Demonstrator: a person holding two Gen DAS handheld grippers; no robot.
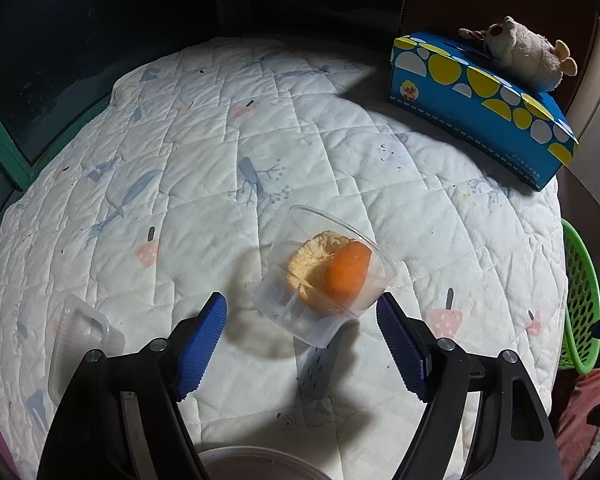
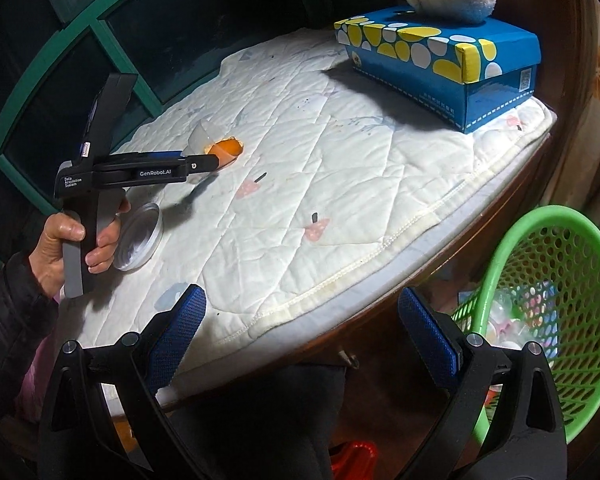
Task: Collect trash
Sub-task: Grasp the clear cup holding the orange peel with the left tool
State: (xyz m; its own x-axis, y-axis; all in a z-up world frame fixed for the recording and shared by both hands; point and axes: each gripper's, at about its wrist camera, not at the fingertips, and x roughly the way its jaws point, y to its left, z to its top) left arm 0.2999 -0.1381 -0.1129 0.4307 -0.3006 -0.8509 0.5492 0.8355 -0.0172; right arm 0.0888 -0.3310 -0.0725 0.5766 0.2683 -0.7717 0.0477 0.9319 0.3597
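Only the right wrist view showed the hand [image 2: 80, 240] holding the left gripper [image 1: 300, 308], and the basket's [image 2: 560, 280] contents. The left view showed the cup [image 1: 324, 276] lying on its side on the quilt [image 1: 220, 140], mouth toward the box [image 1: 480, 96], peel [image 1: 332, 268] inside, between the spread, untouching jaws. The right gripper [image 2: 302, 316] hung open and empty. A lid [image 2: 140, 236] was partly hidden.

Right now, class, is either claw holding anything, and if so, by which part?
Nothing is held. The left claw stands open around the plastic cup, pads not touching it; the right claw is open and empty.
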